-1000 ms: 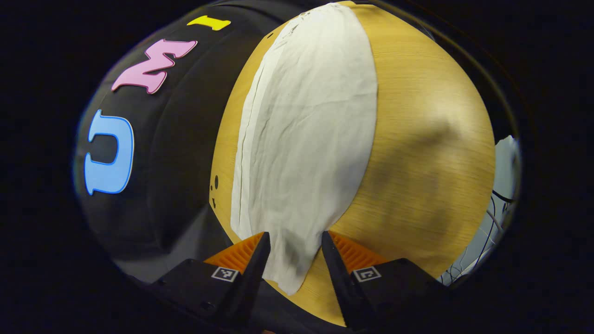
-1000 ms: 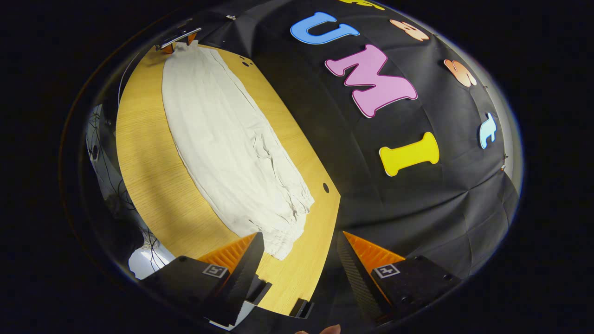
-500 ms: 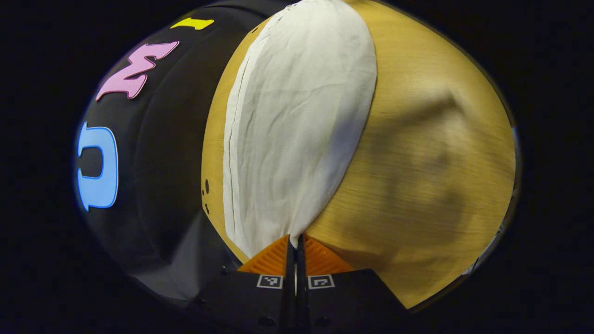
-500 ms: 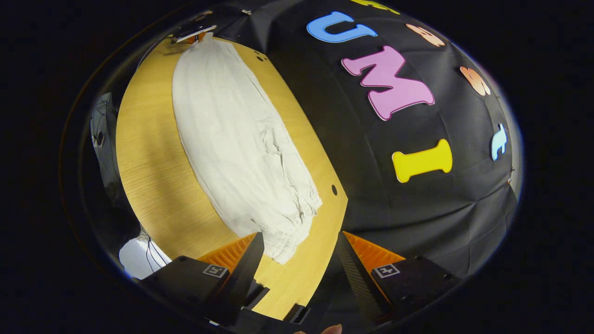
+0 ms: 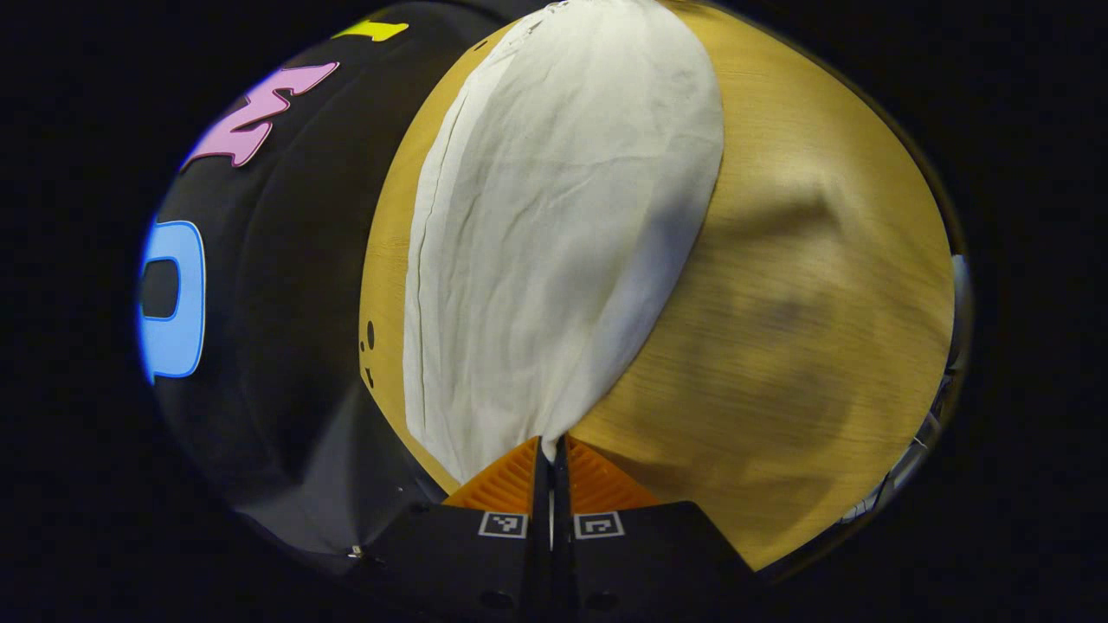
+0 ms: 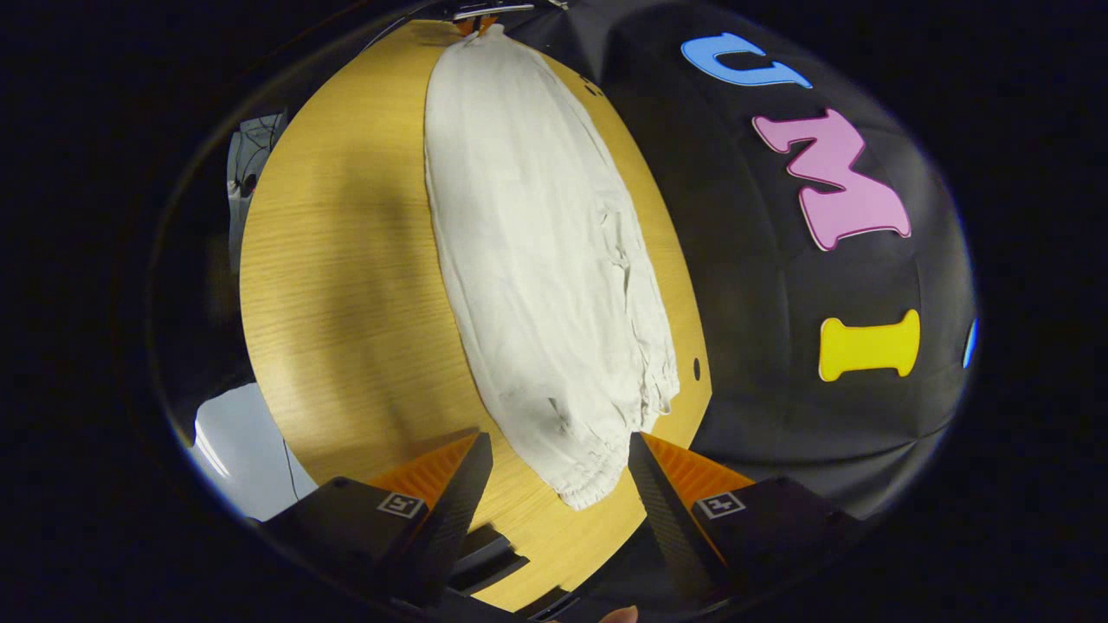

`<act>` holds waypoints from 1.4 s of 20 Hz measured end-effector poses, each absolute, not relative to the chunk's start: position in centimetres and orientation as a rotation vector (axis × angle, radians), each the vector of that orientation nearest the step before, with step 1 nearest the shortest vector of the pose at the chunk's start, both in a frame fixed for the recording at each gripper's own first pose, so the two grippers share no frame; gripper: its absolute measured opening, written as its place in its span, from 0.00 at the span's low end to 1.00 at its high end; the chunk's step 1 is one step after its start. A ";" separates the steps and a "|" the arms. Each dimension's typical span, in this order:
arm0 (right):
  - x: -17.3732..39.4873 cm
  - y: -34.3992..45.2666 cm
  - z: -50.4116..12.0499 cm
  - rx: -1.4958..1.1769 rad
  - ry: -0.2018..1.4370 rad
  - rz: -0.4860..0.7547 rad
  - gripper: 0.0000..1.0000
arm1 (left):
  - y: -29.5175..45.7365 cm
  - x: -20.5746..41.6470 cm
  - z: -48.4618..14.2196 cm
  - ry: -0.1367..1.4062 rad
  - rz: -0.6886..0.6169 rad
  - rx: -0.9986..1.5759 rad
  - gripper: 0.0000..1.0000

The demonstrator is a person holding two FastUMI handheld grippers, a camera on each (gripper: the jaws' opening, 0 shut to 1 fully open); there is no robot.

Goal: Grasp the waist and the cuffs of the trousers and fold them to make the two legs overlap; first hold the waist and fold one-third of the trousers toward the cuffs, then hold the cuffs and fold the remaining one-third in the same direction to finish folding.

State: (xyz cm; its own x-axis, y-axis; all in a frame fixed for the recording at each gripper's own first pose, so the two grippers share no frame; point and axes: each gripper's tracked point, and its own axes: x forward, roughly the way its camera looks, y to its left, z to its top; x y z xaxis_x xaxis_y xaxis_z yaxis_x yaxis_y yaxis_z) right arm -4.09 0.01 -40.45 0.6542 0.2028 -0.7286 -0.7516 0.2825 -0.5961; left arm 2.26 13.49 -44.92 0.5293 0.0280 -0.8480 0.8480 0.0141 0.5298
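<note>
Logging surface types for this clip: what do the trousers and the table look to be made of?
Trousers: thin woven cloth, perhaps cotton or linen, matte off-white, with fine creases and a gathered waist. Table: wood or wood-look laminate, pale with straight grain and a smooth, low sheen.

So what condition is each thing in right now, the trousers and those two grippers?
trousers: laid out lengthwise on the wooden table, lightly wrinkled, thirds not yet folded
cuff end: pinched in the left gripper
gathered waist end: lying on the table, between the right gripper's fingers, not held
left gripper: shut on the cloth
right gripper: open, fingers either side of the waist end
</note>
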 end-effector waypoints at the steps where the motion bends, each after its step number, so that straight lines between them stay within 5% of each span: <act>1: -3.5 0.1 -40.6 -1.132 0.571 0.695 0.98 | 13.5 2.2 -44.9 0.821 -0.765 1.425 0.05; 6: 0.6 1.6 -41.5 -1.193 0.491 0.762 0.82 | 13.6 2.2 -44.9 0.843 -0.738 1.423 0.05; 11: 3.8 1.8 -42.7 -1.180 0.506 0.776 0.82 | 13.5 2.1 -44.9 0.864 -0.712 1.415 0.06; 12: 3.2 1.8 -43.6 -1.166 0.568 0.795 0.72 | 13.4 2.1 -44.8 0.858 -0.708 1.414 0.06; 14: 2.4 1.7 -44.1 -1.178 0.632 0.798 0.14 | 13.3 2.3 -44.8 0.839 -0.713 1.428 0.06; 18: 2.3 1.5 -44.1 -1.185 0.660 0.783 0.05 | 13.6 2.3 -44.8 0.845 -0.700 1.391 0.05; 28: 8.6 1.5 -34.8 -0.993 0.554 0.520 0.05 | 13.0 5.7 -40.9 0.699 -0.498 1.249 0.05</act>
State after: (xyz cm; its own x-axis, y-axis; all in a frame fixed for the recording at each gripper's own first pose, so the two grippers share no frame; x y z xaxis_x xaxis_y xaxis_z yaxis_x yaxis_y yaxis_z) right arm 8.56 1.48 -34.84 0.7470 0.1537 -0.6469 -0.6359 0.4491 -0.6276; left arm 5.73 12.95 -40.93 0.6968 0.0309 -0.7166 0.6874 0.2567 0.6794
